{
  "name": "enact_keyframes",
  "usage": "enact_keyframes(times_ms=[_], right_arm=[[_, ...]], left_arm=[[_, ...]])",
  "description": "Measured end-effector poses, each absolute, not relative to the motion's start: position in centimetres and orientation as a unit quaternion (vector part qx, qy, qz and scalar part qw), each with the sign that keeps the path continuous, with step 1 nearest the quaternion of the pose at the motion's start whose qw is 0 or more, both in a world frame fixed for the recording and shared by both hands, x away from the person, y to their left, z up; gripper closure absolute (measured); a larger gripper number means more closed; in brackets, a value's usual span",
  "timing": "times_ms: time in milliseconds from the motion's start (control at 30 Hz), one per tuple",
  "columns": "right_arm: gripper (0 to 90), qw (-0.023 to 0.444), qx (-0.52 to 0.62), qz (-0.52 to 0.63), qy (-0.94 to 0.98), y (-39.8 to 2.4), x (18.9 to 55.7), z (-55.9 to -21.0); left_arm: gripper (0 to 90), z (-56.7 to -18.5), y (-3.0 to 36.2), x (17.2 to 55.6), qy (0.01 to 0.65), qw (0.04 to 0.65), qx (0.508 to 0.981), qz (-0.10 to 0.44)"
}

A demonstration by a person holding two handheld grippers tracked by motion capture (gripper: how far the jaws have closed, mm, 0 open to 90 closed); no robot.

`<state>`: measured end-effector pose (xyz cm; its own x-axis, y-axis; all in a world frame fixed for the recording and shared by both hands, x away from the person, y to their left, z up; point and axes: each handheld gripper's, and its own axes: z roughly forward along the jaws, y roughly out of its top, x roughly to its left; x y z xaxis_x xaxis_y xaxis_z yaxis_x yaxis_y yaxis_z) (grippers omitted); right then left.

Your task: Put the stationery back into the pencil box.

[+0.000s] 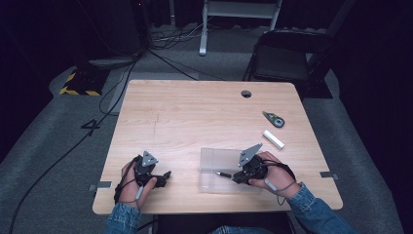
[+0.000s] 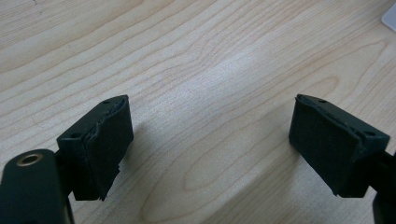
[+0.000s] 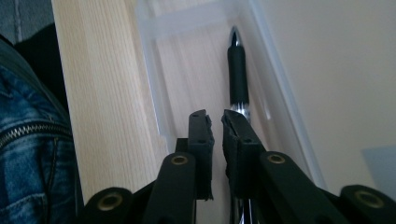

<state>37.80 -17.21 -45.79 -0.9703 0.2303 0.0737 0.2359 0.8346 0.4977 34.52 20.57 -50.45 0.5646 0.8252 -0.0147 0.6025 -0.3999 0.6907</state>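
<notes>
Item: black pen (image 3: 237, 70), silver tip pointing away from the right gripper (image 3: 217, 122), lay inside a clear plastic tray (image 1: 210, 165) near the front edge of the wooden table (image 1: 195, 112). In the right gripper view the pen ran beside and under the right-hand jaw; the jaws stood nearly together with a thin gap, and whether the pads pinched the pen could not be told.

Item: left gripper (image 2: 210, 140), jaws wide apart over bare wood, nothing between them. In the high view it sat at the table's front left (image 1: 163, 178), well apart from the tray.

Item: correction tape dispenser (image 1: 273, 119) and white cylinder (image 1: 273, 139) lay on the right side, beyond the tray.
</notes>
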Motion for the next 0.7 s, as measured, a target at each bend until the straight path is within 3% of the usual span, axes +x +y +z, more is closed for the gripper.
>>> enact_keyframes(times_ms=[167,700], right_arm=[[82.2,0.011,-0.12,-0.235,-0.965,-17.23,37.64,-46.35],[60.9,-0.014,-0.118,-0.225,-0.967,-16.9,37.56,-46.91]], left_arm=[[14.1,-50.45,20.57,34.52,0.435,0.332,0.82,0.168],[14.1,-50.45,20.57,34.52,0.435,0.332,0.82,0.168]])
